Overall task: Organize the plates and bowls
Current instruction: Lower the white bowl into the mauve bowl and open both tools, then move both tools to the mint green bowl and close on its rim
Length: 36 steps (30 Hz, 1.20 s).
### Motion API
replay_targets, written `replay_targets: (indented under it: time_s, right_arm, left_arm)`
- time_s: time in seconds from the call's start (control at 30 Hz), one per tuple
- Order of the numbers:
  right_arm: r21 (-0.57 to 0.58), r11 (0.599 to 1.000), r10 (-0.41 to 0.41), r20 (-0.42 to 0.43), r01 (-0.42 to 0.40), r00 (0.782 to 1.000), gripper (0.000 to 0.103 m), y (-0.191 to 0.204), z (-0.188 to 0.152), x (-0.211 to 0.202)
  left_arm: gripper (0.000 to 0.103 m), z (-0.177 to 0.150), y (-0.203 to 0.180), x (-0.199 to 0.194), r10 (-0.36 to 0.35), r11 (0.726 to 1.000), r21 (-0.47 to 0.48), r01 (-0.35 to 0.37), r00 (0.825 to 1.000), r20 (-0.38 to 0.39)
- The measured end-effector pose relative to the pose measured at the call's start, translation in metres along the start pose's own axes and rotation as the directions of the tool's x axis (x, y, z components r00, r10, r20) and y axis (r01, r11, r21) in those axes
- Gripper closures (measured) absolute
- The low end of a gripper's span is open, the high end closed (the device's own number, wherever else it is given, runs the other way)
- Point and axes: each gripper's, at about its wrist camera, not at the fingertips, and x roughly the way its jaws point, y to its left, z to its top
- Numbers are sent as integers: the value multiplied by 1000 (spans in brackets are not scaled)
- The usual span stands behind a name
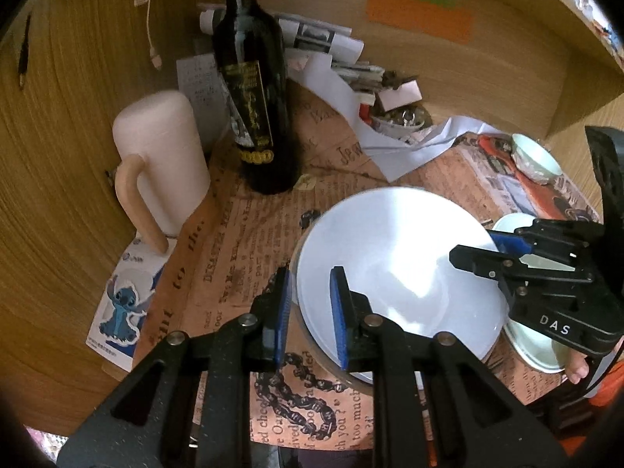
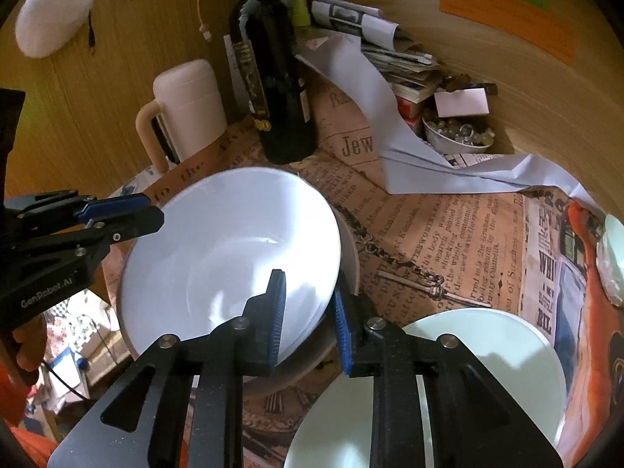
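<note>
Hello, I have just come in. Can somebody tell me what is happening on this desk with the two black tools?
A person holds a gripper in each hand and works on a large white bowl that sits in another dish on the newspaper-print cloth. The left gripper and the right gripper each straddle the bowl's rim from opposite sides, jaws apart, not clamped. A pale green plate lies beside it, under the right gripper. A wine bottle and a pink mug stand behind.

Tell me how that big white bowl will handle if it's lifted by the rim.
The white bowl looks glazed and smooth, so it may slip between the pads. It is probably rigid and breakable. Wide and gripped at opposite rims by the left gripper and right gripper, it could tilt if one lets go.
</note>
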Motion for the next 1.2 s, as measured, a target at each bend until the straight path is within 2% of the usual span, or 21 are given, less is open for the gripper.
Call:
replay_targets:
  time_s: [0.07,0.1,0.13,0.17,0.27,0.4,0.57,0.73,0.87,1.03,1.1,1.2]
  right_arm:
    - [14,1000,-9,20,9,1000,78,-4,1,-6]
    - [17,999,-31,33,30,999,74,-6,3,-9]
    - [21,999,-51,51,50,997,63,-9,3,-13]
    - [33,998,-63,77,61,995,58,-14,4,-20]
    - [66,995,-85,105,79,991,57,-27,5,-32]
    - [112,984,-151,136,136,979,57,-51,6,-50]
    - [199,960,-227,152,195,962,56,-92,2,-77]
    - [272,917,-342,151,293,928,56,-133,-7,-104]
    - [330,875,-418,140,355,898,55,-166,-15,-121]
    - [405,817,-489,107,411,866,55,-209,-24,-132]
    - [432,784,-526,85,445,846,55,-227,-27,-132]
    - [468,748,-552,47,470,832,55,-251,-30,-128]
  left_arm:
    - [68,5,-1,-7,-1,1000,3,1,1000,29]
    - [58,7,-2,-10,0,1000,2,0,999,45]
    - [52,9,-4,-14,1,1000,2,-1,998,66]
    - [51,11,-5,-16,1,1000,2,-1,997,78]
    - [50,19,-13,-24,-14,1000,20,12,994,113]
    - [42,36,-29,-29,-62,997,47,56,987,148]
    - [42,58,-58,-27,-147,986,101,131,974,172]
    - [42,86,-96,-18,-245,962,161,218,955,168]
    - [41,105,-131,-7,-273,946,224,234,948,166]
    - [41,125,-172,14,-278,928,295,228,950,143]
    - [41,135,-190,24,-287,917,322,235,950,124]
    - [41,145,-211,37,-300,903,347,252,950,91]
